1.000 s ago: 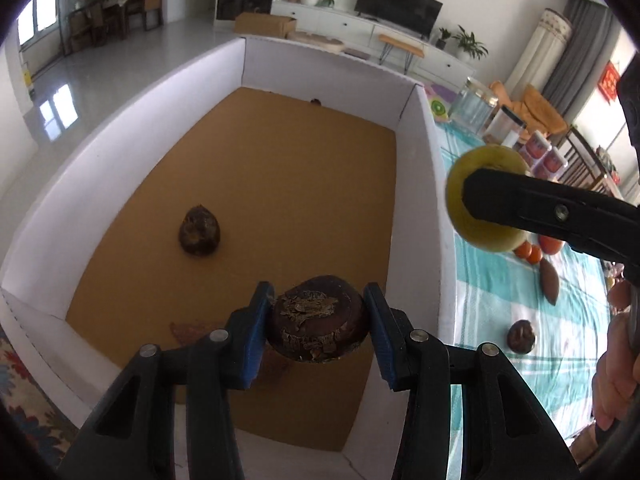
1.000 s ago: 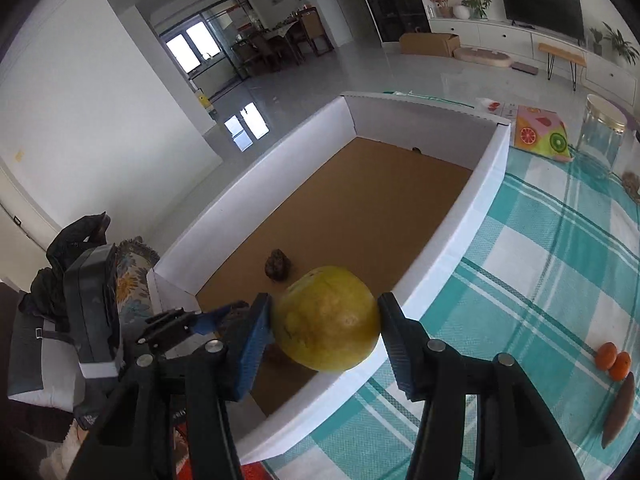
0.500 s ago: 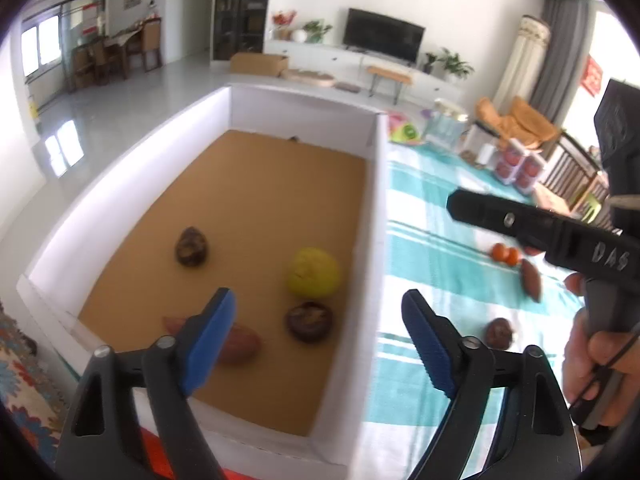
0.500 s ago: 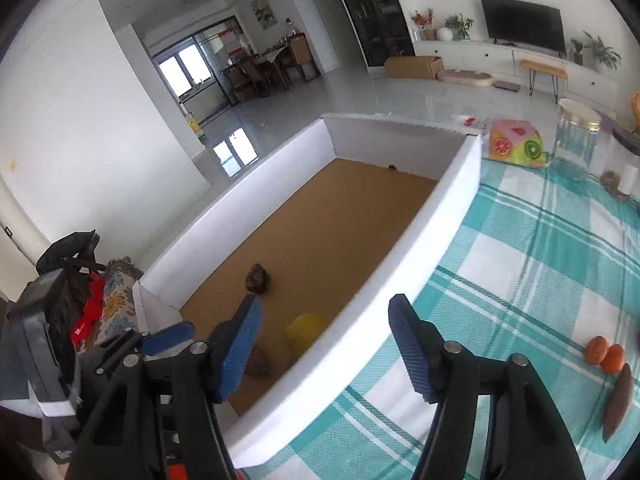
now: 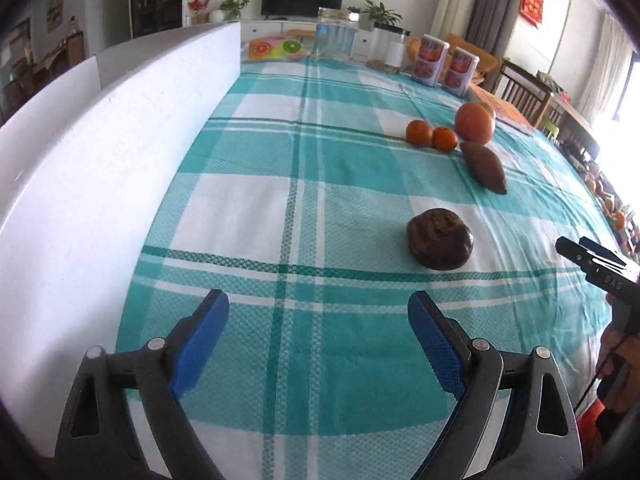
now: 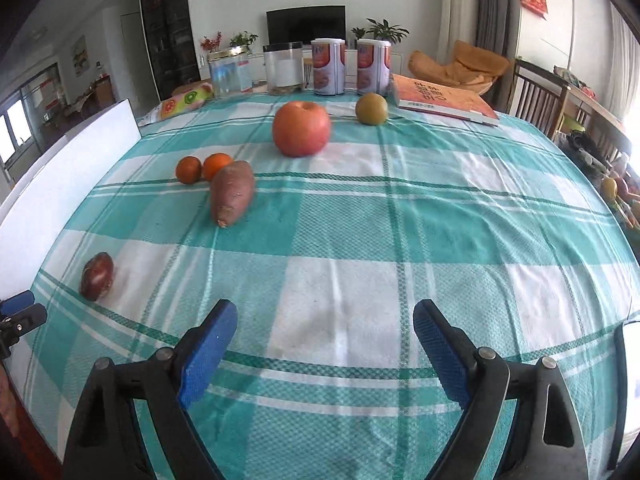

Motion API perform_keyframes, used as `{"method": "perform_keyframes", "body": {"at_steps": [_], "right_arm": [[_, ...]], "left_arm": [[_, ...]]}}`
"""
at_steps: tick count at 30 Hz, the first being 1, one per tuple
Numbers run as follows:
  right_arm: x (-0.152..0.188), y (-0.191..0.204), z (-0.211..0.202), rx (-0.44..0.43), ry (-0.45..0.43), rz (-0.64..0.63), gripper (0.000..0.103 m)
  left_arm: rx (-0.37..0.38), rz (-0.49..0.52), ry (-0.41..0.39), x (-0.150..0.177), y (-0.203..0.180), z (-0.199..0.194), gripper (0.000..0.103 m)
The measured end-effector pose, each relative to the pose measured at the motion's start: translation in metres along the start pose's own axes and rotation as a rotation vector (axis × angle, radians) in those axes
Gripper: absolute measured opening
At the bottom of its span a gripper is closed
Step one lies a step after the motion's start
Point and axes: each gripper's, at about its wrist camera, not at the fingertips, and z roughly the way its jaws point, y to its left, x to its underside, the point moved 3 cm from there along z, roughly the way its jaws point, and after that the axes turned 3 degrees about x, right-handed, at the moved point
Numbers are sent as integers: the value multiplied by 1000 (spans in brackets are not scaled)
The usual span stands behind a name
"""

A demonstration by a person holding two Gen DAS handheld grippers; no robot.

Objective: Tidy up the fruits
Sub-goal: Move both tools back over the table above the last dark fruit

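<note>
Both hand-held grippers have swung away from the white box (image 5: 100, 152) and now face the fruit left on the bench (image 6: 360, 240), its teal checked cloth spread under everything. A second ago the left hand-held gripper (image 5: 318, 344) was clamped on a dark round fruit and the right hand-held gripper (image 6: 325, 350) on a yellow-green one; half a second ago both pieces lay on the box's brown floor. Now each pair of jaws stands wide apart and empty, low over the cloth. That drop appears complete, and the next pick looks to be starting (the box interior is hidden from both cameras here, so the delivered fruit cannot be checked). Nearest the left hand-held gripper, ahead and to its right, sits a dark brown fruit (image 5: 440, 239), a likely next target. Farther off lie a sweet potato (image 6: 232, 192), two small oranges (image 6: 202, 168) just beside its far end, a large red apple (image 6: 301, 129) and, beyond to the right, a greenish-brown pear (image 6: 371, 109). Jars and tins (image 6: 328, 66) line the far edge. With five or six pieces still out, the sorting seems roughly at its midpoint.
</note>
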Motion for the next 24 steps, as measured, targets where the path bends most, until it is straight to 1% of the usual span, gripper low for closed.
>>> {"method": "perform_keyframes", "body": {"at_steps": [3, 6, 7, 8, 12, 17, 24], "right_arm": [[3, -2, 12, -45, 43, 16, 90], [4, 1, 11, -62, 35, 13, 91], [5, 1, 12, -65, 41, 17, 92], [5, 0, 14, -65, 50, 23, 92], [5, 1, 18, -51, 57, 7, 94], [5, 5, 18, -23, 65, -15, 95], [5, 5, 19, -24, 65, -15, 95]], "left_arm": [[-49, 49, -25, -4, 1, 7, 92], [-46, 12, 8, -2, 12, 20, 92], [-51, 16, -14, -1, 13, 18, 92], [-43, 12, -11, -1, 14, 19, 93], [-61, 25, -5, 0, 13, 21, 93], [-82, 43, 5, -1, 9, 24, 94], [-85, 46, 7, -1, 9, 24, 94]]}}
